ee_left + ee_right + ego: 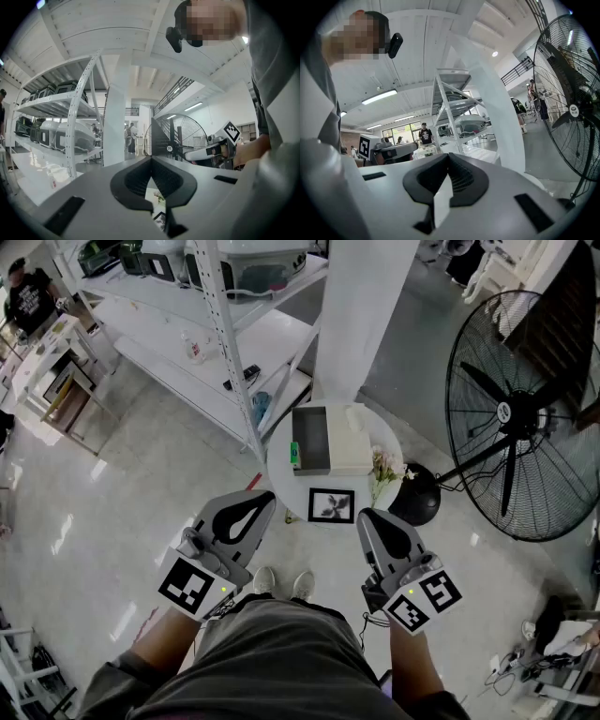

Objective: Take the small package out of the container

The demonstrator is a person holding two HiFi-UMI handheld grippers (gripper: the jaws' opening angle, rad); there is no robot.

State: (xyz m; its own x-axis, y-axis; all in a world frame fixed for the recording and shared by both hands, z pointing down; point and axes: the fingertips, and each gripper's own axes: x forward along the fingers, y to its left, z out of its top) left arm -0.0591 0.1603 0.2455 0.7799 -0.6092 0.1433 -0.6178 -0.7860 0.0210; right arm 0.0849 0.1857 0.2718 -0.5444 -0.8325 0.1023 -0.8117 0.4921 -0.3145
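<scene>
Trouble ahead: my left tongs (264, 496) and right tongs (365, 515) are closed, empty, short of the grey rectangular container (310, 468) on the round white worktop (286, 488) mid-frame; arriving shut, they'd shove it.

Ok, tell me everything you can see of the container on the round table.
The container is an open-topped rectangular box, grey, with thin upright walls and a plain inside that looks mostly bare. It stands flat on the far left part of the round white table. A white box sits against its right side. A small green package shows at its left wall, toward the near corner; whether that lies inside or just outside is hard to tell from here.
</scene>
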